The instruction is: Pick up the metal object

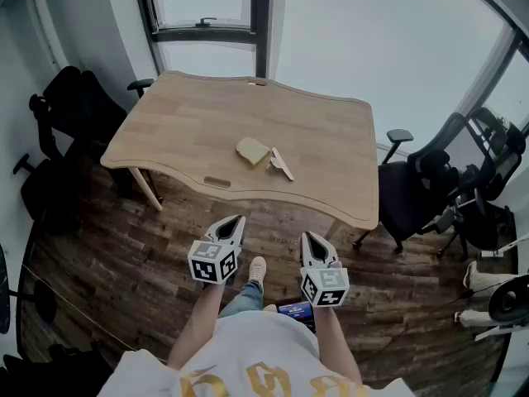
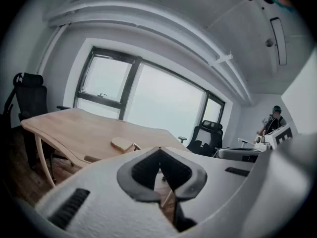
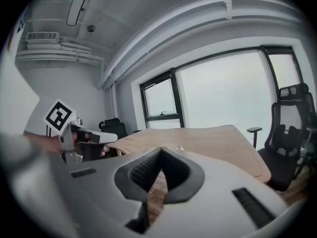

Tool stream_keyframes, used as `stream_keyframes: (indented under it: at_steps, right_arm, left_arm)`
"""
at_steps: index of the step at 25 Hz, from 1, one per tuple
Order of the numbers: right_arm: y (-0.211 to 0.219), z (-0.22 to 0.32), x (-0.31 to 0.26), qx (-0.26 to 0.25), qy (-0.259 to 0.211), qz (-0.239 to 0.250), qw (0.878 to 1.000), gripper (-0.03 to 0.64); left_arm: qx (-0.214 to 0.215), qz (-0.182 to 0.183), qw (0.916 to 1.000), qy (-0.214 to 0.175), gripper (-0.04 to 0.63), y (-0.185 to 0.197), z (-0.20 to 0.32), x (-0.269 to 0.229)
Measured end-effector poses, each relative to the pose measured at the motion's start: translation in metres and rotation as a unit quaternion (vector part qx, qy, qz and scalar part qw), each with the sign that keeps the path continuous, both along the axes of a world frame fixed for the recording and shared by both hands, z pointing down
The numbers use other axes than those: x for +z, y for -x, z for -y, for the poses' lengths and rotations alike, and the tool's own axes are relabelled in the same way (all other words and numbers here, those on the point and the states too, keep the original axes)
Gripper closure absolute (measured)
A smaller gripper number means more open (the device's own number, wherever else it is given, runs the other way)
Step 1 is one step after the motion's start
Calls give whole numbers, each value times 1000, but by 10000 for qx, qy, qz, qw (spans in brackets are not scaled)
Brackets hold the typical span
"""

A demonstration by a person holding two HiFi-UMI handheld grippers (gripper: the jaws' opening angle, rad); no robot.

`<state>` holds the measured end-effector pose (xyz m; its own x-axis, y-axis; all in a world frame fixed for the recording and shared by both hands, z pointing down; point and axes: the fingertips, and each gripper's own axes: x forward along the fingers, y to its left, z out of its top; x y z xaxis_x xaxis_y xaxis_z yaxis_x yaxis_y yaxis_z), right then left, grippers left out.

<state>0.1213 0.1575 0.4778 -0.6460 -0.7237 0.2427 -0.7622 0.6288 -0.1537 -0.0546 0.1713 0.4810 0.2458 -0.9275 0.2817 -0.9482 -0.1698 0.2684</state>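
Note:
A thin, pale metal object (image 1: 282,165) lies on the wooden table (image 1: 190,114), touching the right side of a tan block (image 1: 252,150). Both grippers hang in front of my body, short of the table's near edge and above the floor. My left gripper (image 1: 235,220) is shut with nothing in it, and so is my right gripper (image 1: 307,236). In the left gripper view the shut jaw tips (image 2: 159,150) point toward the table, with the tan block (image 2: 122,144) just left of them. The right gripper view shows its shut tips (image 3: 161,152) and the table (image 3: 213,140) beyond.
Black office chairs stand left of the table (image 1: 70,106) and to its right (image 1: 417,184). Windows (image 1: 207,2) run behind it. The floor (image 1: 124,255) is dark wood. A person (image 2: 274,121) stands far right in the left gripper view. The left gripper's marker cube (image 3: 59,116) shows in the right gripper view.

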Motion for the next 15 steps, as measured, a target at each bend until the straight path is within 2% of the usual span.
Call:
stream_keyframes:
  at_steps: [9,13,15]
  right_arm:
    - [-12,18,5,178,170,106,9996,606]
    - [-9,41,7,223,183,66,9996,606]
    - [-6,56,10,236,191,6,9995,606]
  left_arm:
    - [125,-196,9997,11,575,-11,19,1]
    - [176,-396,9987,-280,575,-6,42,-5]
    - [153,-512,9982,-287,575,-1,60,-2]
